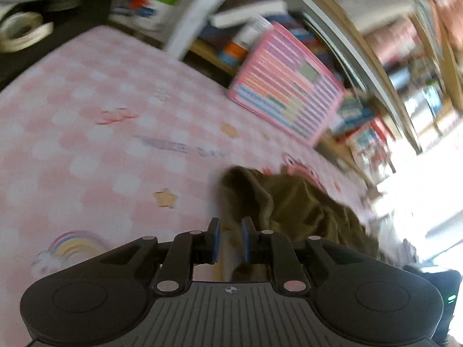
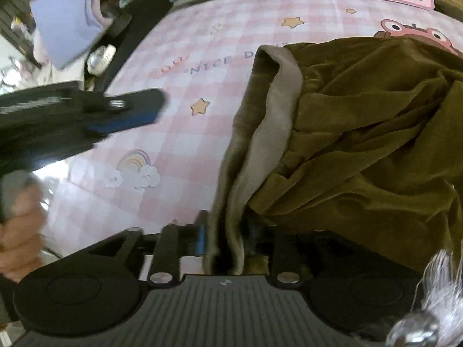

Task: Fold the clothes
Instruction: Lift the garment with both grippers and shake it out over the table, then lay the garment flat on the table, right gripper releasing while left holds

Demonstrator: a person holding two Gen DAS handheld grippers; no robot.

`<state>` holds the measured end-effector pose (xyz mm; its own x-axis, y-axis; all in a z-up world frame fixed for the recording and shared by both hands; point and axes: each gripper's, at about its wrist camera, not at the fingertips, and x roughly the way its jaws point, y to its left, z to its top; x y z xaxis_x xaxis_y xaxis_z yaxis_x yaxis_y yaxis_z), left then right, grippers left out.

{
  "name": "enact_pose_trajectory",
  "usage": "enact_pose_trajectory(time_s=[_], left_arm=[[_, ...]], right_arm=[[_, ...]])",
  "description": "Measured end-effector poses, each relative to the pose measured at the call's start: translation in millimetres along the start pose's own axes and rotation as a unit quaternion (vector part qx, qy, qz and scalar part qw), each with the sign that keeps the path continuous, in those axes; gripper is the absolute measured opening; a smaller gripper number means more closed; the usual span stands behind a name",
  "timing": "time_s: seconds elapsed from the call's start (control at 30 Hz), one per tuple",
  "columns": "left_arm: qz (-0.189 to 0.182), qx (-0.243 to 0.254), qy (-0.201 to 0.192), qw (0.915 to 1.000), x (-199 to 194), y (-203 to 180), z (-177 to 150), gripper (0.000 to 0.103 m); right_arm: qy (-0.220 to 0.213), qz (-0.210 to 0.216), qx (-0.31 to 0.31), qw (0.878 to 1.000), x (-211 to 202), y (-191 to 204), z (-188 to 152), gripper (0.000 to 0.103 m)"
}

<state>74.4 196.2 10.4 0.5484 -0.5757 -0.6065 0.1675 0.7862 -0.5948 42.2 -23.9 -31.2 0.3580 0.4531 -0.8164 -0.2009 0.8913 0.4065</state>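
Observation:
An olive-brown garment (image 2: pixel 361 133) with a pale grey lining lies crumpled on the pink checked cloth (image 2: pixel 179 150). My right gripper (image 2: pixel 225 237) is shut on a folded edge of it, the fabric bunched between the jaws. In the left wrist view the garment (image 1: pixel 295 202) lies just ahead and to the right of my left gripper (image 1: pixel 230 240), whose jaws stand a little apart with nothing between them. The left gripper also shows in the right wrist view (image 2: pixel 127 112), hovering over the cloth left of the garment.
A pink striped chart board (image 1: pixel 286 95) leans against cluttered shelves (image 1: pixel 376 43) at the far side. Tape rolls (image 1: pixel 20 31) sit on a dark surface at the far left. A folded lilac cloth (image 2: pixel 66 23) lies off the table's left.

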Motion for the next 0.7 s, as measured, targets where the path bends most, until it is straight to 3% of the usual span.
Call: enact_pose_trajectory(time_s=[0.07,0.17,0.3,0.4,0.47,0.5,0.53,0.6,0.7], left_arm=[[-0.012,0.025,0.013,0.9995,13,-13,4,0.016],[-0.030,0.057,0.026,0.9976,31,-33,9,0.016],[-0.027,0.083,0.038,0.9955,60,-44,14,0.029],[-0.017,0.088,0.054,0.9945,83,-43,17,0.030],[-0.032,0.089,0.073,0.9929,98,-41,16,0.018],[-0.034,0.080,0.075,0.9934,99,-38,17,0.003],[-0.036,0.072,0.076,0.9939,99,-35,18,0.003],[-0.071,0.031,0.027,0.9966,72,-30,30,0.003],[-0.056,-0.009,-0.014,0.9983,50,-2,43,0.003]], right_arm=[[-0.013,0.017,0.026,0.999,-13,-8,-6,0.042],[-0.035,0.033,0.068,0.997,-35,-24,-16,0.044],[-0.072,0.012,0.148,0.986,-62,-52,-34,0.044],[-0.101,-0.012,0.219,0.970,-76,-75,-51,0.044],[-0.120,-0.028,0.255,0.959,-86,-87,-62,0.044],[-0.128,-0.038,0.268,0.954,-90,-92,-66,0.044],[-0.136,-0.049,0.280,0.949,-93,-97,-69,0.044],[-0.149,-0.070,0.295,0.941,-100,-105,-75,0.044],[-0.169,-0.090,0.313,0.930,-114,-115,-84,0.044]])
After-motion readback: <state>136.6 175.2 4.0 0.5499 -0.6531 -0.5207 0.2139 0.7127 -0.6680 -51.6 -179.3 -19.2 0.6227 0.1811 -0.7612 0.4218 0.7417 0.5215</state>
